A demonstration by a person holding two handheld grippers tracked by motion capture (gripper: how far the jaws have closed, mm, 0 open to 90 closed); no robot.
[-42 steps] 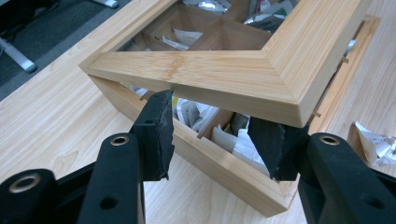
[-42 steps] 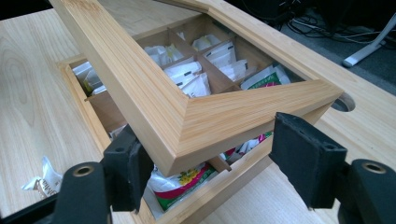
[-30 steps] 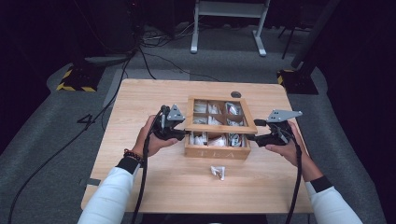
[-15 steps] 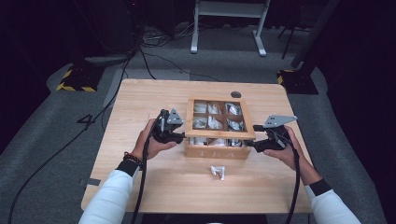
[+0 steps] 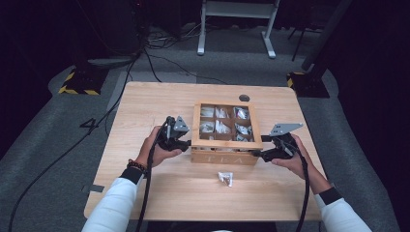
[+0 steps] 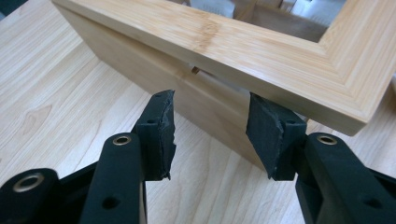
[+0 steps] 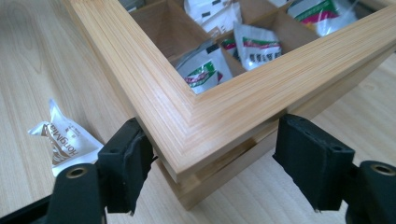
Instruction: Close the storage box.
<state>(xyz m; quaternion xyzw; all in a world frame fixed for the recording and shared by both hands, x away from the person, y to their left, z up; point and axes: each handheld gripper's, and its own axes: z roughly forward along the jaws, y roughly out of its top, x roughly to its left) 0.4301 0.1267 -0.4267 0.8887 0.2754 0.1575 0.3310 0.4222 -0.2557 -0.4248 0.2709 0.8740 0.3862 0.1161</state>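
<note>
- The wooden tea box (image 5: 226,145) sits on the table (image 5: 145,193) between the two hands, its glazed lid (image 5: 227,143) hanging slightly ajar above the base, and it serves as the landmark here
- The left hand (image 5: 157,147) comes in from the near edge on a white-sleeved forearm and rests just beside the box's left wall, wrist low, a dark bracelet at the cuff
- The left gripper (image 5: 186,144) points level towards the box's left side; in the left gripper view its jaws stand apart with the pads (image 6: 161,126) short of the wood, facing the gap between lid and base, gripping nothing
- The right hand (image 5: 290,157) lies at the box's right near corner, forearm angled in from the near right, fingers wrapped round the handle
- The right gripper (image 5: 257,153) points at that corner; in the right gripper view its jaws are spread wide to either side of the lid's corner (image 7: 187,154), one pad close by the lid's front edge, the other clear of the side wall, so nothing is clamped
- Inside the box, sachets (image 7: 205,70) fill the wooden compartments under the lid frame
- A single loose tea bag (image 5: 226,178) lies on the table in front of the box, near its front wall and apart from both hands
- A cable (image 5: 145,193) trails from the left gripper back past the forearm, away from the box
</note>
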